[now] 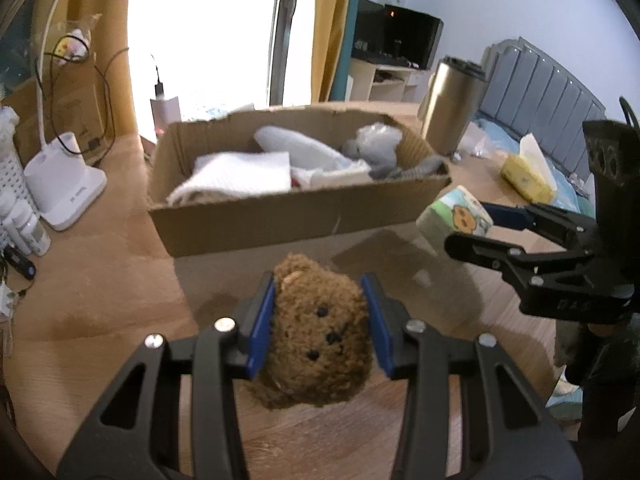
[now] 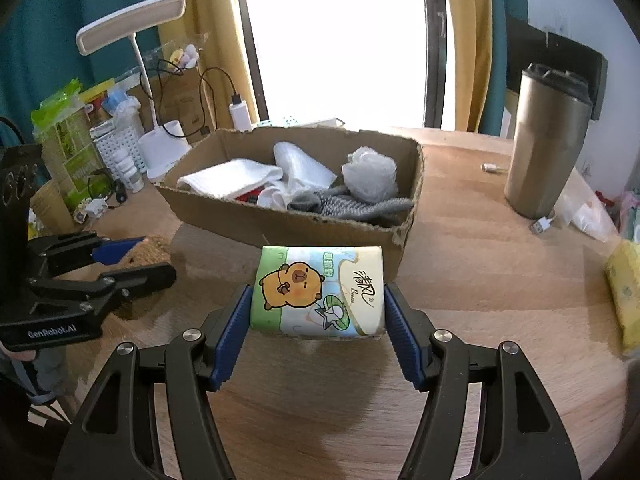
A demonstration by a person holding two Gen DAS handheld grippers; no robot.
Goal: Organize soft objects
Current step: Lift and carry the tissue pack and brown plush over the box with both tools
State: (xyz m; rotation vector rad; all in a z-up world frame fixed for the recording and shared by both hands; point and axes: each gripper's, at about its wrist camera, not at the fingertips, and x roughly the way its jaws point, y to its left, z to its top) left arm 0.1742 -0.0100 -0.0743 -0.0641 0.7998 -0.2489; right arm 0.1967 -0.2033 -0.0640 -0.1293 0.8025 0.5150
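Each of the 2 views looks forward along its own gripper, low over the wooden table (image 1: pixel 120 280) and facing the far window. The left wrist view sits near a brown plush bear (image 1: pixel 320 328); the right wrist view sits near a tissue pack (image 2: pixel 320 292). Both views share the cardboard box (image 1: pixel 280 216) (image 2: pixel 300 224) and the metal tumbler (image 1: pixel 452 108) (image 2: pixel 548 140), and each sees the other gripper at its side.

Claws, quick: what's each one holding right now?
Left claw: closed on the brown teddy bear.
Right claw: closed on the tissue pack.
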